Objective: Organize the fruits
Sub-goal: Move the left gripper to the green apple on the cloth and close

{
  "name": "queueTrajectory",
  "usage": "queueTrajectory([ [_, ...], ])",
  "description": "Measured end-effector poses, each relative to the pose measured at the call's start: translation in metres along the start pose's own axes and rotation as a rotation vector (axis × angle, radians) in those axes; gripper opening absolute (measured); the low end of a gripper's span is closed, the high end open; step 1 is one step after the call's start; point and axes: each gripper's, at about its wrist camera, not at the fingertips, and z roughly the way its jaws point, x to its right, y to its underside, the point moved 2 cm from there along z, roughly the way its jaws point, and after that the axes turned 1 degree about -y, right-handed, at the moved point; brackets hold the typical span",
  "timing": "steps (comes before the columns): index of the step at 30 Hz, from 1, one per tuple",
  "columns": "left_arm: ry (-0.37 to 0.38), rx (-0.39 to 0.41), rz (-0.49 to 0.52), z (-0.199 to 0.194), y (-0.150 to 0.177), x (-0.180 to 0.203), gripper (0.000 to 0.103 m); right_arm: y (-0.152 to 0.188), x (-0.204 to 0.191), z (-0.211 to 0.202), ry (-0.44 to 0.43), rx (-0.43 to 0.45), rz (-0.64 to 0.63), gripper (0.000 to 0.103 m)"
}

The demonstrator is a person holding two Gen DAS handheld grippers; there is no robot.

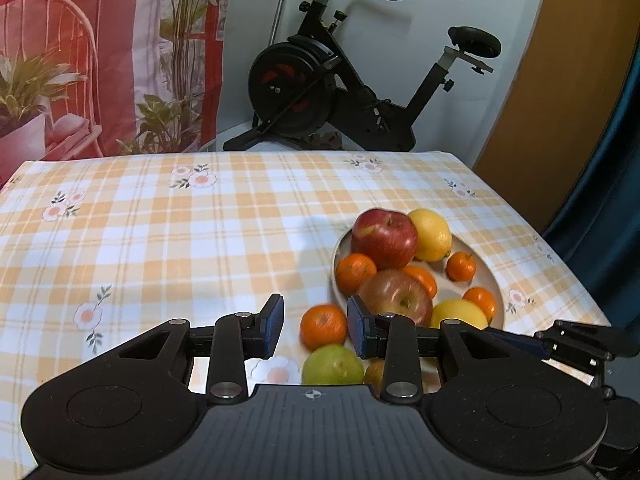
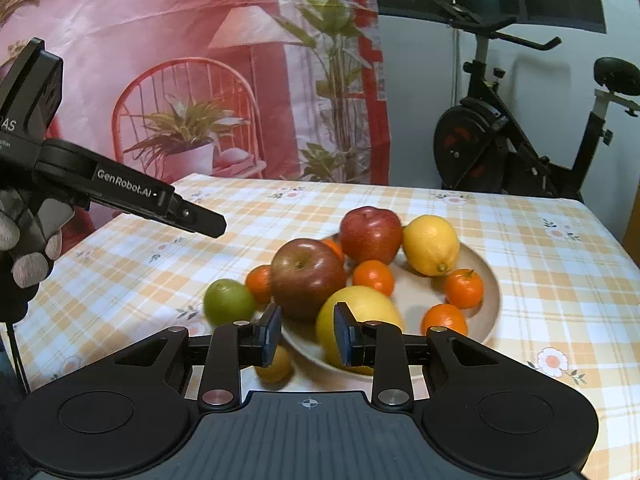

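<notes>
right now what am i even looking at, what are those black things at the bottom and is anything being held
Those black things are hand-held grabbers with two fingers each; a person holds one in each hand. Each picture comes from a camera on one grabber, looking forward along its fingers. One shows the left gripper, the other the right gripper. Both are nearly closed and hold nothing. In the right view the left grabber also appears, held by a gloved hand. On the checked tablecloth sits a plate with apples, lemons and small oranges. A green fruit, an orange and a yellow fruit lie beside it.
</notes>
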Motion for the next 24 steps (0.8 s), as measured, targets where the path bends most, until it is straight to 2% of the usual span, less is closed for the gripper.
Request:
queueTrajectory([
  [10, 0.045, -0.044, -0.046, 0.012, 0.018, -0.008, 0.038, 0.008, -0.023, 0.01, -0.024, -0.061, -0.03, 0.028],
  [20, 0.06, -0.066, -0.039, 0.022, 0.024, -0.005, 0.042, 0.01, -0.026, 0.012, -0.028, -0.084, -0.035, 0.028],
  [23, 0.055, -0.071, -0.024, 0.025, 0.026, -0.001, 0.053, 0.011, -0.024, 0.012, -0.026, -0.085, -0.03, 0.028],
  [24, 0.052, -0.071, -0.017, 0.025, 0.026, 0.0, 0.054, 0.011, -0.023, 0.012, -0.026, -0.085, -0.03, 0.028],
])
